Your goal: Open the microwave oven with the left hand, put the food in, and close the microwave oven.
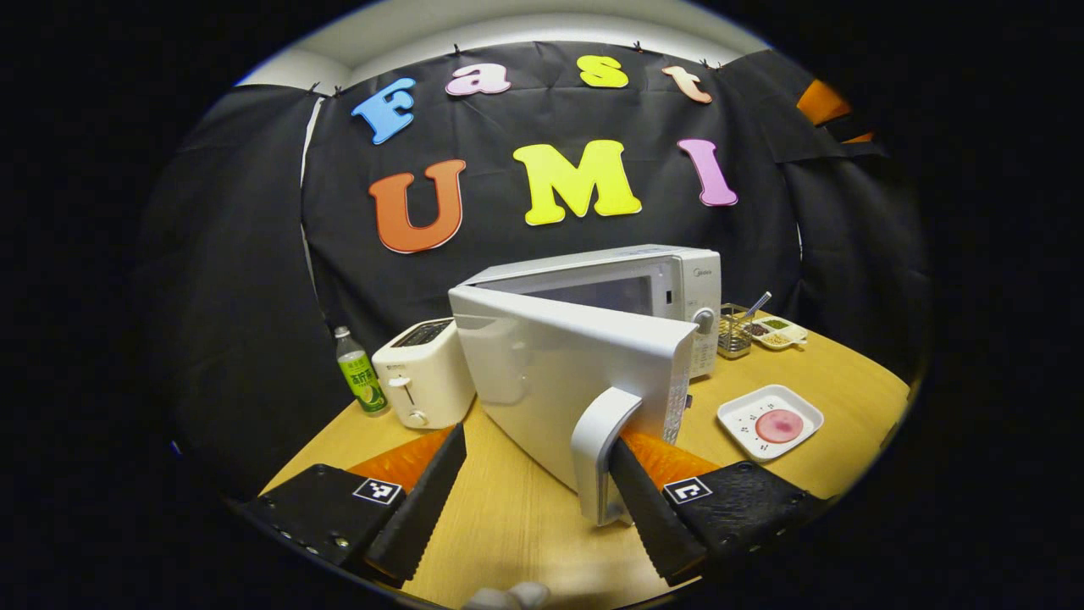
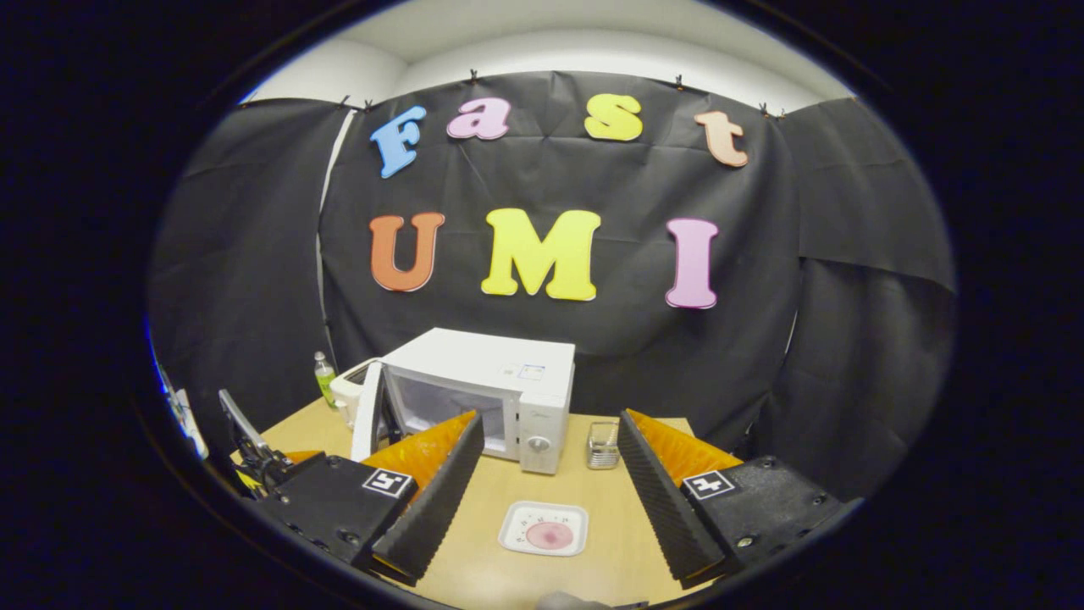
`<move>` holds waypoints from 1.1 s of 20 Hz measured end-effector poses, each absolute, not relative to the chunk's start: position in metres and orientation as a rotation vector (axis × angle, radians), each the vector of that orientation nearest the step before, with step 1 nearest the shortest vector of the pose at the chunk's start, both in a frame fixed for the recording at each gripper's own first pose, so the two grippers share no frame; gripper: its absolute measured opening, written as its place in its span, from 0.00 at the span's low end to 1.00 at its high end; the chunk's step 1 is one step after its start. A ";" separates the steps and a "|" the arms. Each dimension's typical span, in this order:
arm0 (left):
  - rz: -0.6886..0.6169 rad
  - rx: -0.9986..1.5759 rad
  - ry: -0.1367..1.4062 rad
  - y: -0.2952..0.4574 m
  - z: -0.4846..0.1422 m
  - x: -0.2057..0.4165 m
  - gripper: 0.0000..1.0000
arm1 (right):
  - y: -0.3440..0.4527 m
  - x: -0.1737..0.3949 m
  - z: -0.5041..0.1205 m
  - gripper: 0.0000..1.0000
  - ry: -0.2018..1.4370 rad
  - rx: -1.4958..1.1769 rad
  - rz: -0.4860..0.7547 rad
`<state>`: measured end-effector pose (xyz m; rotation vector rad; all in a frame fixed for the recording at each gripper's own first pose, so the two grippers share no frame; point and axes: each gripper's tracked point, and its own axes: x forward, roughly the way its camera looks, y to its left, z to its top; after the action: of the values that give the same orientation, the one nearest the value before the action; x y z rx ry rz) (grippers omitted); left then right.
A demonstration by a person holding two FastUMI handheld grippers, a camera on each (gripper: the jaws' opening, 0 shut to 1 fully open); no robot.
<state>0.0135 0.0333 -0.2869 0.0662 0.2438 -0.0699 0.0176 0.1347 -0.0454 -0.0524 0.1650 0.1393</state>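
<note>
— Left gripper view: where's the microwave oven point(image 1: 627, 305)?
— On the bench point(image 1: 508, 517), door point(image 1: 567, 373) swung partly open; the left hand-held gripper point(image 1: 533, 500) spread wide, one finger behind the door handle point(image 1: 597, 449).
— Right gripper view?
— Right hand-held gripper point(image 2: 550, 483) wide, empty, above the plate of food point(image 2: 544, 529).

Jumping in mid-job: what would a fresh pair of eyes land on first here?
First, the white microwave oven at the middle of the wooden table, its white door swung wide open toward the left gripper, whose one finger sits behind the door's white handle. Next, the white square plate holding a round pink food item, lying in front of the oven between the open fingers of the right gripper.
</note>
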 end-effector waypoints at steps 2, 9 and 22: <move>-0.042 0.108 0.248 0.054 -0.287 0.005 0.96 | 0.141 0.021 -0.050 0.96 0.163 -0.056 0.148; -0.027 0.054 0.291 0.102 -0.297 -0.009 0.96 | 0.150 0.037 -0.102 1.00 0.247 -0.041 0.150; 0.152 0.084 0.324 0.192 -0.302 -0.039 0.96 | 0.140 0.061 -0.167 1.00 0.398 -0.023 0.168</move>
<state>-0.0387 0.1917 -0.3025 0.0842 0.3238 0.1516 0.0610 0.1400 -0.1668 -0.0226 0.3977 0.1676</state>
